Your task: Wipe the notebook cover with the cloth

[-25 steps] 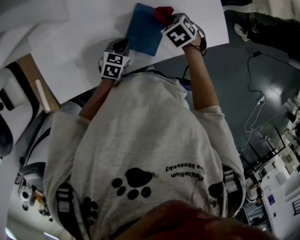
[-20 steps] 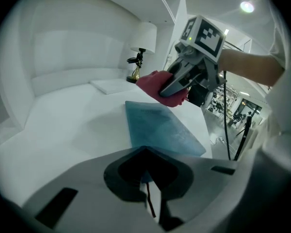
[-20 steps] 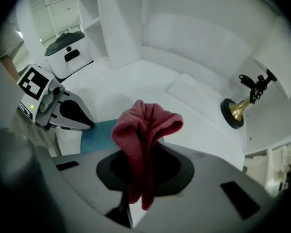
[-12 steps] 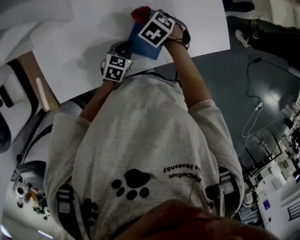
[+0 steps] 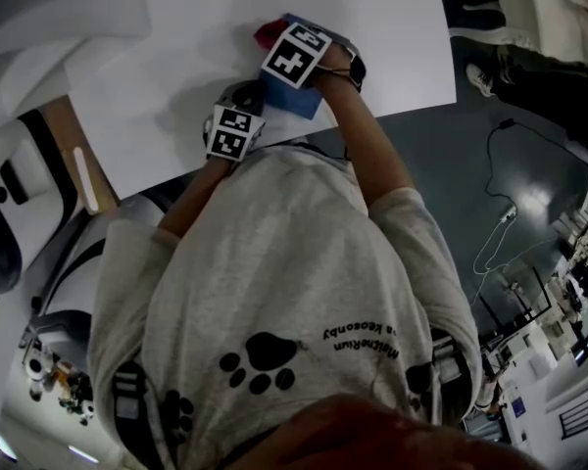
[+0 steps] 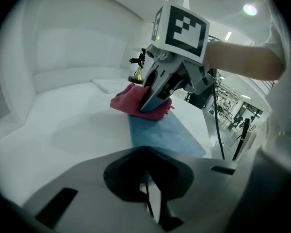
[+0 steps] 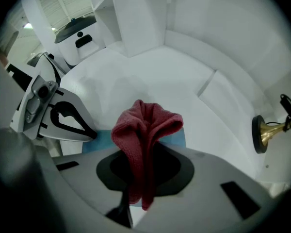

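Here, the right gripper (image 7: 138, 205) has its jaws clamped on a red cloth (image 7: 145, 135), which bunches upward out of the grip in soft folds. The cloth is pressed down on the far end of a blue notebook (image 6: 160, 135), which lies flat on a white table (image 6: 63, 120). Seen from the left gripper view, the right gripper leans in at a slant from the right, its marker cube uppermost and its tips buried in the cloth.

The left gripper (image 6: 153, 210) has its jaws drawn close together, with only a thin sliver between them. Their tips sit at the notebook's near edge; whether they nip the cover cannot be told. In the head view, this gripper sits at the notebook's near left corner, just beside the other gripper, whose cube covers most of the blue cover.

Beyond the notebook, a small brass-coloured object (image 7: 264, 132) stands on the table, well apart from the cloth, to the right in the right gripper view. The person, wearing a grey shirt (image 5: 274, 292) with black paw prints, leans over the table edge with both bare forearms reaching forward. Dark floor and cables show to the right of the table.
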Demonstrator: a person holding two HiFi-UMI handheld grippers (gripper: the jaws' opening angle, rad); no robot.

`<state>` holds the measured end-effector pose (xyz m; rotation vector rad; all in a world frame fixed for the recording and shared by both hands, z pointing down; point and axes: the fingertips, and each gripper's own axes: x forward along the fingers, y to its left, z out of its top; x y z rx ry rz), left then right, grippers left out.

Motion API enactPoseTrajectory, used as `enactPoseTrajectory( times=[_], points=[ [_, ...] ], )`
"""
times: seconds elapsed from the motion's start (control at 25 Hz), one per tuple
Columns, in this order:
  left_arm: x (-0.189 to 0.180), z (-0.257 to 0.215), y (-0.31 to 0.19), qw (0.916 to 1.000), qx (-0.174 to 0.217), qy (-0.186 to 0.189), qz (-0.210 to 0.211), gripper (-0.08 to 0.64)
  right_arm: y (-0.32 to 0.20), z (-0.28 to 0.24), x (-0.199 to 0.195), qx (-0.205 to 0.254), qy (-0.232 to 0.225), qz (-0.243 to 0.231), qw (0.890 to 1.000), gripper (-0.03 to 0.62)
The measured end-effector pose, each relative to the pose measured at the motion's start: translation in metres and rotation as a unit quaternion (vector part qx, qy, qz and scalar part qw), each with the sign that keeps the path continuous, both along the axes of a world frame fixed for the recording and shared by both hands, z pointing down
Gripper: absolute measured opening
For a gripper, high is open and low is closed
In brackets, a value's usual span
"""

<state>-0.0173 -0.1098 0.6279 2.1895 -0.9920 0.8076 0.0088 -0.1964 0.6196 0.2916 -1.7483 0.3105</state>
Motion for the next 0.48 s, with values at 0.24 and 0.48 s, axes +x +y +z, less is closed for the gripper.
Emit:
enactPoseTrajectory(
  times=[0.24, 0.48],
  points=[
    [0.001, -0.001, 0.000, 1.0000, 0.001, -0.003, 0.001, 0.011, 0.008, 0.000, 0.019, -0.003, 0.015, -0.006, 1.000, 0.074],
    [0.000, 0.001, 0.003, 1.0000, -0.001, -0.006, 0.001, 0.011, 0.024, 0.002, 0.049, -0.011, 0.036, 0.002, 0.999, 0.074]
  ],
)
